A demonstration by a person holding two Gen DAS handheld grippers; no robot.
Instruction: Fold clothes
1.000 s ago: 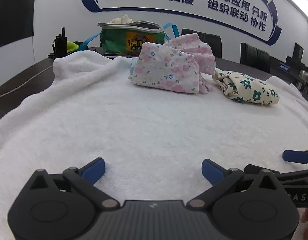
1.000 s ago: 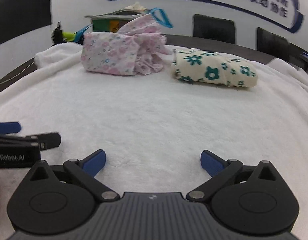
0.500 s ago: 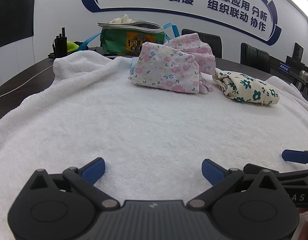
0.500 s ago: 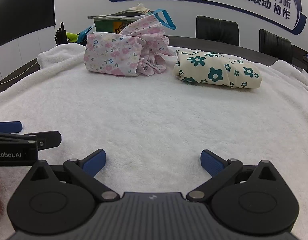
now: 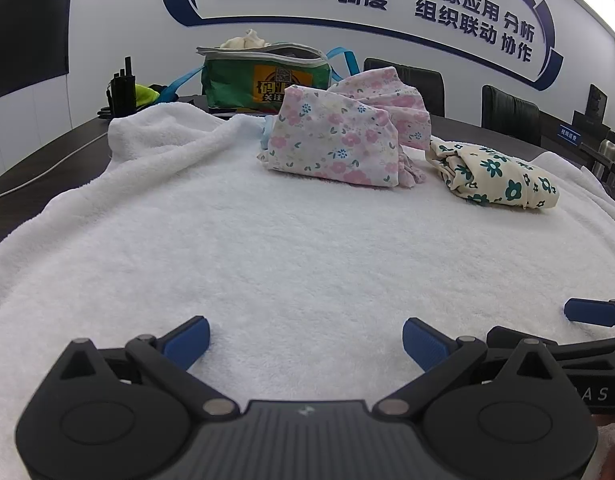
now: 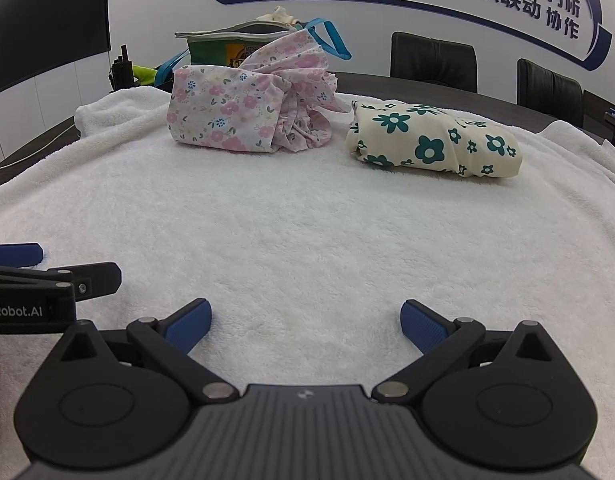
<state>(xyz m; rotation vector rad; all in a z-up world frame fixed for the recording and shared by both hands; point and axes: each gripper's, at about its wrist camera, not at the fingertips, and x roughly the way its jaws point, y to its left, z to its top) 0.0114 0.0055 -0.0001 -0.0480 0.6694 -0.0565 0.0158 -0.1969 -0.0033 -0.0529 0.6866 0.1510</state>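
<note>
A pink floral garment [image 5: 339, 140] [image 6: 243, 116] lies bundled at the far middle of the white towel [image 5: 299, 248] [image 6: 315, 224]. Right of it sits a folded cream garment with dark green flowers [image 5: 495, 174] [image 6: 431, 140]. My left gripper [image 5: 306, 338] is open low over the towel's near part, nothing between its blue pads. My right gripper [image 6: 303, 322] is open too, empty, beside the left one. Each gripper shows at the edge of the other's view: the right one [image 5: 587, 320] and the left one [image 6: 35, 276]. Both stand well short of the clothes.
A green bag [image 5: 263, 76] [image 6: 227, 46] with blue straps stands behind the pink garment. A black radio [image 5: 121, 92] sits at the far left on the dark table [image 5: 47, 160]. Black chairs [image 5: 511, 116] [image 6: 433, 60] line the wall beyond the table.
The right gripper has risen and tilted slightly, so the clothes sit lower in its view. The left gripper has hardly moved. Both stay open.
</note>
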